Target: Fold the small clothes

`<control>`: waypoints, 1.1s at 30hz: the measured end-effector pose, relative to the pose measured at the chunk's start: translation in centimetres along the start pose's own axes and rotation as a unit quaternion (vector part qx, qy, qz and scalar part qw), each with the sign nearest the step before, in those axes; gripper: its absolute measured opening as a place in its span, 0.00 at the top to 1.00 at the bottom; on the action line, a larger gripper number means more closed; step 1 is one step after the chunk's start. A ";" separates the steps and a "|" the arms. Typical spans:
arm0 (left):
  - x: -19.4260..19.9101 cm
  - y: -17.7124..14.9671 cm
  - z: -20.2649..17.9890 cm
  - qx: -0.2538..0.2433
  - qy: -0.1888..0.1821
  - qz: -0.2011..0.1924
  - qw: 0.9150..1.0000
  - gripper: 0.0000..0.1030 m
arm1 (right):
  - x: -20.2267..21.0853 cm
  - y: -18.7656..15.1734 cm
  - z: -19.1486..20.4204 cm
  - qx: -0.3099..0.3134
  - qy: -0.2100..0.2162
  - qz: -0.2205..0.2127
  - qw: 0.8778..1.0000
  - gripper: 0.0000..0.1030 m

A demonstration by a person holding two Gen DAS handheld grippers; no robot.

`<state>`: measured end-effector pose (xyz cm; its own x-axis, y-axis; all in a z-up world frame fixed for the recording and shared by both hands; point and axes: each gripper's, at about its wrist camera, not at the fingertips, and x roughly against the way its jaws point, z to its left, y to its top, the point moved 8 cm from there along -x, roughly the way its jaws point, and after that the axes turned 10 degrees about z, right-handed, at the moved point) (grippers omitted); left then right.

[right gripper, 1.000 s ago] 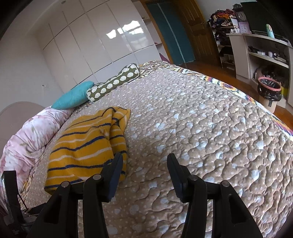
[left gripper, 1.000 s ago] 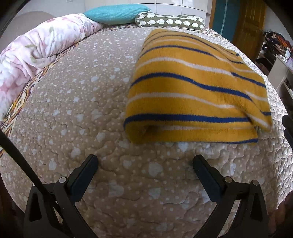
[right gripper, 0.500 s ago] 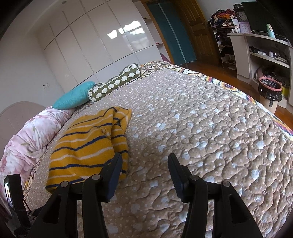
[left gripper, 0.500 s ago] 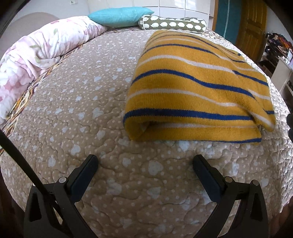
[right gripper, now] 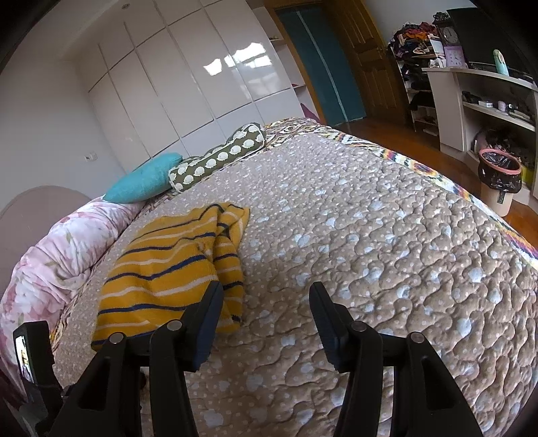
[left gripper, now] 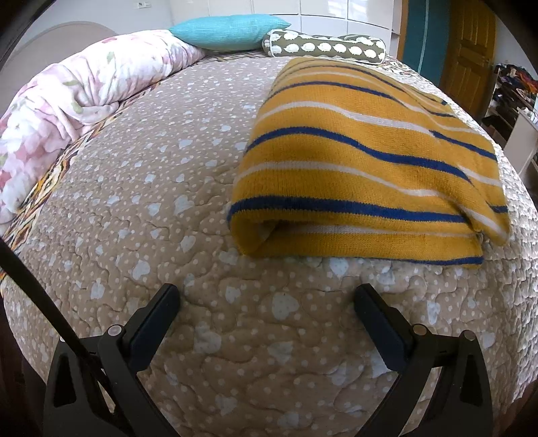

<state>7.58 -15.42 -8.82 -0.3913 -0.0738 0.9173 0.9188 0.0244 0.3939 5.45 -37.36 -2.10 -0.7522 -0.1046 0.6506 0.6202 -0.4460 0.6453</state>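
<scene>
A yellow knit garment with blue and white stripes (left gripper: 366,174) lies folded on the beige quilted bedspread (left gripper: 151,208). In the left wrist view my left gripper (left gripper: 267,299) hangs open over bare quilt, just short of the garment's near folded edge, nothing between its fingers. In the right wrist view the same garment (right gripper: 175,269) lies to the left. My right gripper (right gripper: 265,299) is open above the quilt, its left finger (right gripper: 206,319) in front of the garment's near right corner, and nothing is held.
A rolled pink floral duvet (left gripper: 77,90) runs along the bed's left side. A teal pillow (left gripper: 228,32) and an olive patterned bolster (left gripper: 322,50) lie at the head. White wardrobes (right gripper: 188,87), shelves (right gripper: 484,101) and a pink-rimmed bin (right gripper: 499,181) stand past the bed's right edge.
The left wrist view has tilted slightly, so the garment sits a little lower and nearer. The right gripper's view is nearly unchanged. Both grippers stay open.
</scene>
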 end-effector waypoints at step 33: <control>-0.2 0.2 -0.2 0.001 -0.016 -0.009 1.000 0.00 | -1.8 -0.6 0.2 0.012 -0.007 0.021 1.000 0.42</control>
<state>7.86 -15.59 -8.92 -0.4084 -0.0414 0.9119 0.9119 0.0254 0.4096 6.48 -36.74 -3.59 -0.7223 -0.1104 0.6827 0.6564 -0.4204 0.6264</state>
